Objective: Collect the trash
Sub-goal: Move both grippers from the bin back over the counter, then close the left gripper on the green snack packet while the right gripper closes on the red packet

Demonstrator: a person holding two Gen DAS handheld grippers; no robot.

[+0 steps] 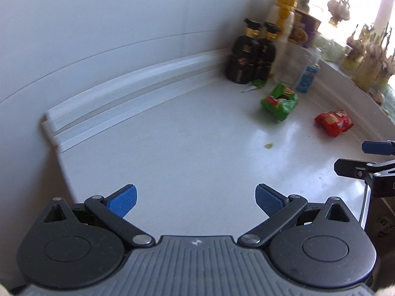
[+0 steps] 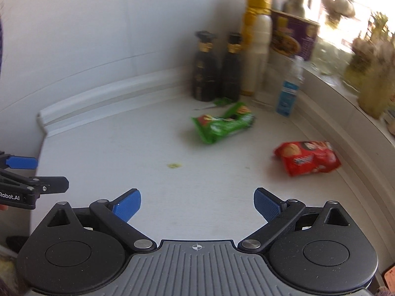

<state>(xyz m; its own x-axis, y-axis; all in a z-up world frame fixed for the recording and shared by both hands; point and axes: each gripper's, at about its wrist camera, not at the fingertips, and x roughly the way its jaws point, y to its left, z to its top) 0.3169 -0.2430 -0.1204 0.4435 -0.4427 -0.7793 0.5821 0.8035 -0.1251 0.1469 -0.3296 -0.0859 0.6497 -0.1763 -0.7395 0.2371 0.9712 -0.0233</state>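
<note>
On the white counter (image 2: pixel 123 148), near its back corner, lie two crumpled snack wrappers: one green wrapper (image 2: pixel 222 122) close to the bottles, and one red wrapper (image 2: pixel 308 157) nearer the right-hand edge, well apart from it. Both views are smeared, so the print on either wrapper cannot be read, and the small green scrap (image 2: pixel 221 101) just behind the green wrapper is too blurred to identify; a tiny greenish crumb (image 2: pixel 174 165) sits alone on the bare surface. Behind the wrappers stand two dark bottles (image 2: pixel 217 71) with gold collars, side by side, one tall white bottle (image 2: pixel 256 46) with a yellow cap, one purple carton (image 2: pixel 293 37), and one small clear spray bottle (image 2: pixel 288 91) with a blue label. The windowsill to the right is washed out by glare. The left gripper (image 1: pixel 196 201) hovers above the counter with its blue pads spread wide and nothing between them; the right gripper (image 2: pixel 197 203) is likewise spread and empty. Each gripper shows only partly at the edge of the other's view.
</note>
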